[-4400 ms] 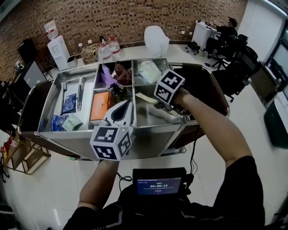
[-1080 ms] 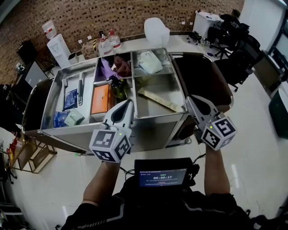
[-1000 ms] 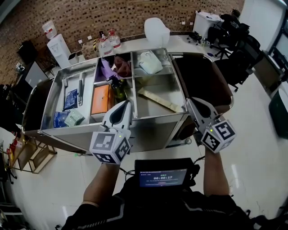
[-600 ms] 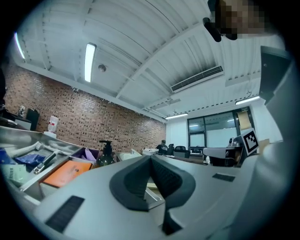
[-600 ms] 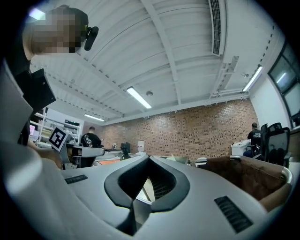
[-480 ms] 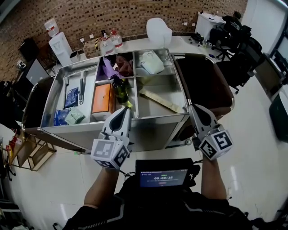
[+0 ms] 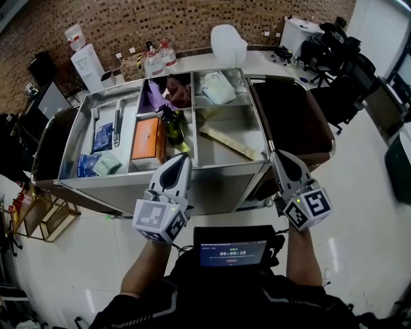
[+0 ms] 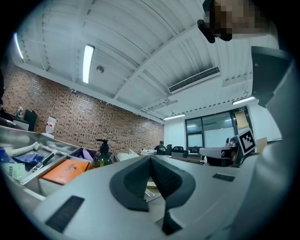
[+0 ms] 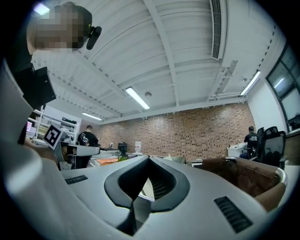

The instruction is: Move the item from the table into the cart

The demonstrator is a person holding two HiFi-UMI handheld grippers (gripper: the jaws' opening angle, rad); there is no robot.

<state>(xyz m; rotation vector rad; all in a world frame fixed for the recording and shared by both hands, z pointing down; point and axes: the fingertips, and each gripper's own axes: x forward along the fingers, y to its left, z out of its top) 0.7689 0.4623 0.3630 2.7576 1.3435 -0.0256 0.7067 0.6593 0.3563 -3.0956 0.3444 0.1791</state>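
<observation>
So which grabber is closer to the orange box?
Left. The left gripper points over the near wall of the cart, just right of the orange box. The right gripper is by the cart's right front corner, a whole compartment farther.

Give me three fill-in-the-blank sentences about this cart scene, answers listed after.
The box beside the green bottle is ____ in colour.
The left tongs and the right tongs are both ____, with nothing between them.
The wall behind the cart is made of ____.
Missing words: orange, shut, brick.
</observation>
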